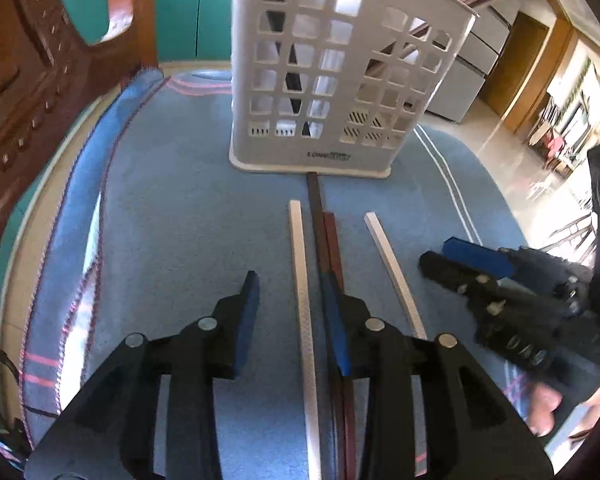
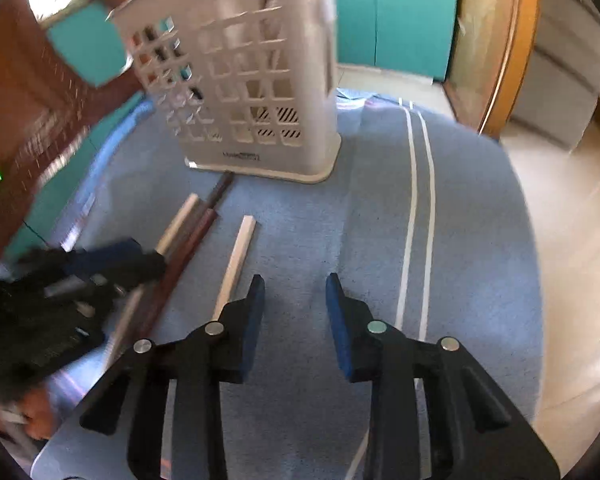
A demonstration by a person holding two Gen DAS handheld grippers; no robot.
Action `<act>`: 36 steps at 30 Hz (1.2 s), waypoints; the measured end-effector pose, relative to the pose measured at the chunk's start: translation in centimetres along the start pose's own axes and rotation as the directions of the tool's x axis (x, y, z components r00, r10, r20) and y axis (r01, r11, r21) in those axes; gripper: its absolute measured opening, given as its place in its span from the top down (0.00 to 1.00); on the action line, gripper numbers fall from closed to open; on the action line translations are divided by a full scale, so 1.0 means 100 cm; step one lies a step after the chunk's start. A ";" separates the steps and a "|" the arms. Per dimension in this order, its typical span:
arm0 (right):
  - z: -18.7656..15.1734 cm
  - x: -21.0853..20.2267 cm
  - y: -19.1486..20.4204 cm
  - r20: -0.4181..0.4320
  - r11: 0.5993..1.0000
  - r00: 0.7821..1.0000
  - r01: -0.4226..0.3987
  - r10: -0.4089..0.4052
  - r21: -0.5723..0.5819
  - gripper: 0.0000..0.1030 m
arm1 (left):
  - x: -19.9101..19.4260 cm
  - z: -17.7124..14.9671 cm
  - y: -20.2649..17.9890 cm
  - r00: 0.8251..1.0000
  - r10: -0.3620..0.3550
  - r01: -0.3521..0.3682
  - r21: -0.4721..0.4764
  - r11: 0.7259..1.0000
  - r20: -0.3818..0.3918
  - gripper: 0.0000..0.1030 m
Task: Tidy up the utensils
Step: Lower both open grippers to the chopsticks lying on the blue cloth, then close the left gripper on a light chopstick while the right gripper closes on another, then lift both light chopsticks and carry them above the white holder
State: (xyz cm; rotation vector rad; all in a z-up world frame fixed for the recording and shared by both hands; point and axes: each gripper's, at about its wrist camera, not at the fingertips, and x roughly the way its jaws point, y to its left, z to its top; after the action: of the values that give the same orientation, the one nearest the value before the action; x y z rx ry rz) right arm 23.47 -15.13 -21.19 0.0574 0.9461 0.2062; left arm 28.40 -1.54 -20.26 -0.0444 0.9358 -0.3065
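Note:
Several chopsticks lie on a blue cloth (image 1: 172,216) in front of a white perforated utensil holder (image 1: 324,80): a white one (image 1: 302,280), a dark brown pair (image 1: 328,240) and another white one (image 1: 392,268). My left gripper (image 1: 290,304) is open, its jaws either side of the first white chopstick, low over the cloth. My right gripper (image 2: 296,312) is open and empty over the cloth, right of a white chopstick (image 2: 236,264). It also shows in the left wrist view (image 1: 452,260). The holder (image 2: 252,80) holds dark utensils.
A carved wooden chair back (image 1: 32,92) stands at the left table edge. Teal cabinet doors (image 2: 392,16) are behind the holder. White stripes (image 2: 420,184) run along the cloth on the right. Beyond is a pale floor (image 2: 560,240).

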 end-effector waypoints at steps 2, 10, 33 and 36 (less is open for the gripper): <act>0.001 -0.003 -0.005 0.016 1.000 1.000 -0.003 0.003 0.021 0.68 | 0.002 0.001 -0.001 1.000 0.008 -0.008 0.009 1.000 -0.005 0.78; 0.003 -0.007 0.016 0.008 0.997 0.999 -0.030 0.031 -0.073 0.62 | 0.003 0.004 0.004 0.998 0.064 -0.064 0.010 0.998 -0.021 0.81; 0.019 -0.048 0.013 0.102 0.995 0.994 -0.039 0.048 -0.090 0.94 | -0.047 0.016 0.005 0.992 0.025 -0.022 -0.024 0.999 0.124 0.93; 0.027 -0.079 0.008 0.179 0.994 0.980 -0.072 0.086 -0.086 0.94 | -0.084 0.021 0.003 0.976 -0.015 0.020 -0.022 1.000 0.217 0.93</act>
State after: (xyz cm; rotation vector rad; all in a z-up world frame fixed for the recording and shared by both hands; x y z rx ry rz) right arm 21.05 -15.86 -13.16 0.0401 0.7524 0.3067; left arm 25.52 0.85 -12.42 -0.1059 0.7228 -0.3004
